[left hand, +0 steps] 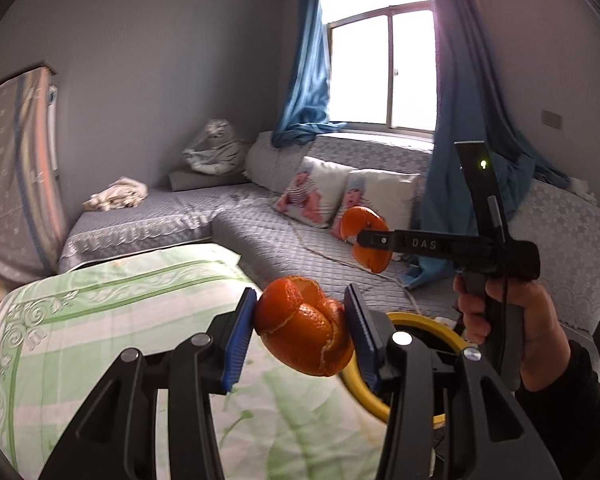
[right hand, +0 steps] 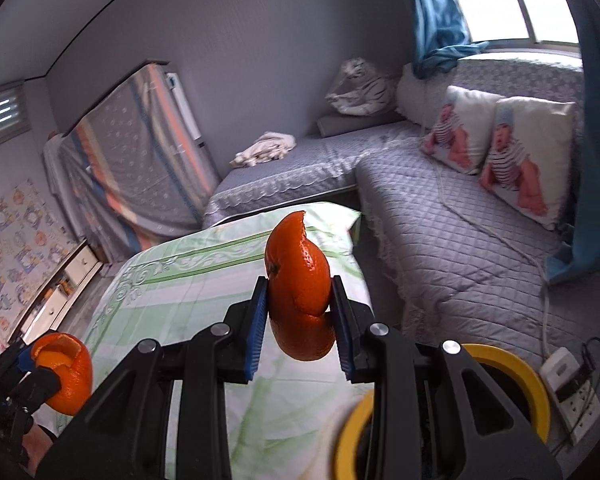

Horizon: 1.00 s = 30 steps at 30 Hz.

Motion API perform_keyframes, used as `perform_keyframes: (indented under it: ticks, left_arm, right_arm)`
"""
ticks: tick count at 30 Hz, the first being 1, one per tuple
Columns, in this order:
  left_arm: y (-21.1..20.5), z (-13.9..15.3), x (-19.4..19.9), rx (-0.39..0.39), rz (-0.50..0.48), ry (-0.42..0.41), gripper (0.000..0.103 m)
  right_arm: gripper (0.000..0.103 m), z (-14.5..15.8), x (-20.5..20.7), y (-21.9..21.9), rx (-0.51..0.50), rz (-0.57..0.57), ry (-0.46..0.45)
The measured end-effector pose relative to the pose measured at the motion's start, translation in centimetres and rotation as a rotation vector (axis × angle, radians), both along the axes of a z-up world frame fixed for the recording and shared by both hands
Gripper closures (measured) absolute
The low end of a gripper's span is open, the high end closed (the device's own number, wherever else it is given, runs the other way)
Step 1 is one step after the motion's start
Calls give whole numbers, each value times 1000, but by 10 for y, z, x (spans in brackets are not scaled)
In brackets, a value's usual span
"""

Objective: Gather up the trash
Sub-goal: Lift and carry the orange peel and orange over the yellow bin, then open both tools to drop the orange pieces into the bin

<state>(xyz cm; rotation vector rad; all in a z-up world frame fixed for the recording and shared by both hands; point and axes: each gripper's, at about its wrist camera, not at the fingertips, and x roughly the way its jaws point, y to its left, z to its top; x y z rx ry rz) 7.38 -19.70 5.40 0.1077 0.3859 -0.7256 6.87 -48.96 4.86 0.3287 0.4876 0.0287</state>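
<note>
My left gripper is shut on a curled piece of orange peel, held above the green-and-white cloth near the yellow-rimmed bin. My right gripper is shut on a second piece of orange peel, also above the cloth by the bin. The right gripper also shows in the left wrist view with its peel, up and to the right. The left gripper with its peel shows at the lower left of the right wrist view.
A table under a green-and-white cloth lies below both grippers. A grey quilted sofa with two baby-print cushions stands behind. A white power strip lies on the floor beside the bin. Blue curtains hang at the window.
</note>
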Motion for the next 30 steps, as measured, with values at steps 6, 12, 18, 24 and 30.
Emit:
perform_keyframes:
  ticks: [6, 12, 18, 24, 30]
  left_arm:
    - [-43, 0, -7, 11, -87, -1, 60]
    - [-87, -22, 3, 18, -157, 70, 60]
    - [-128, -58, 19, 51, -199, 173, 59]
    - [-160, -88, 29, 86, -229, 248, 59]
    - [-173, -98, 32, 96, -227, 288, 51]
  right_arm:
    - [74, -16, -28, -43, -3, -132, 12]
    - [74, -49, -46, -69, 5, -222, 67]
    - [74, -84, -54, -90, 49, -258, 123]
    - [73, -115, -61, -109, 99, -303, 175]
    - [65, -130, -65, -119, 113, -347, 203]
